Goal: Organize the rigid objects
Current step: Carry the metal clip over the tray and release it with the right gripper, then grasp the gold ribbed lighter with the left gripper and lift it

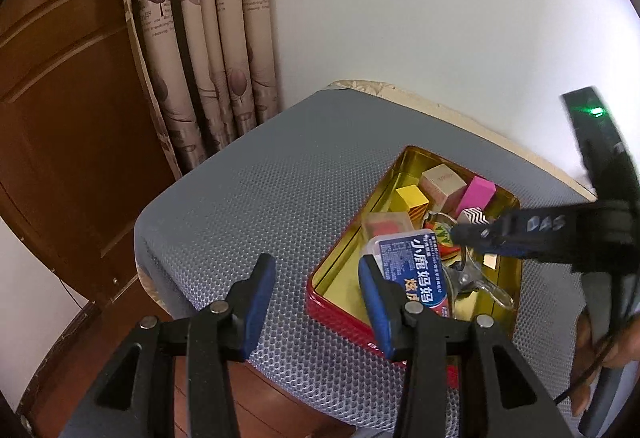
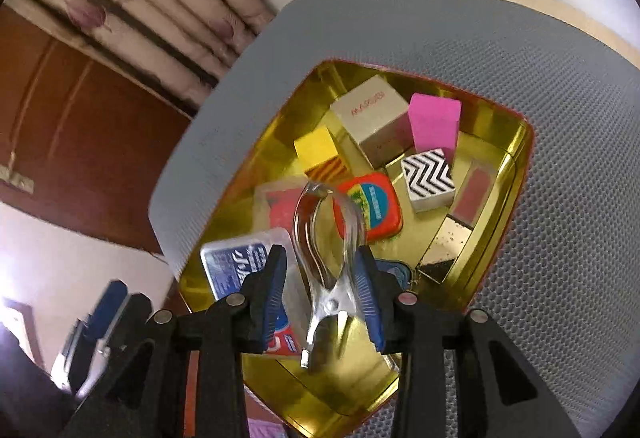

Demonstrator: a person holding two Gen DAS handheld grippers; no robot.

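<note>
A red tin with a gold inside (image 1: 334,312) (image 2: 500,174) sits on a grey mesh mat. It holds a beige box (image 2: 370,116), a pink block (image 2: 434,122), a yellow block (image 2: 316,148), a zigzag block (image 2: 428,176), an orange tin (image 2: 372,206) and a blue-labelled clear case (image 1: 412,266) (image 2: 240,264). A clear plastic clip (image 2: 328,262) lies in the tin between my right gripper's (image 2: 324,294) open fingers; touching or apart, I cannot tell. My left gripper (image 1: 318,278) is open and empty over the tin's near left corner. The right gripper (image 1: 480,234) also shows in the left wrist view, above the tin.
The grey mat (image 1: 260,190) covers a tabletop with a beige edge (image 1: 460,110). A wooden door (image 1: 60,118) and patterned curtains (image 1: 208,38) stand at the left. A white wall is behind.
</note>
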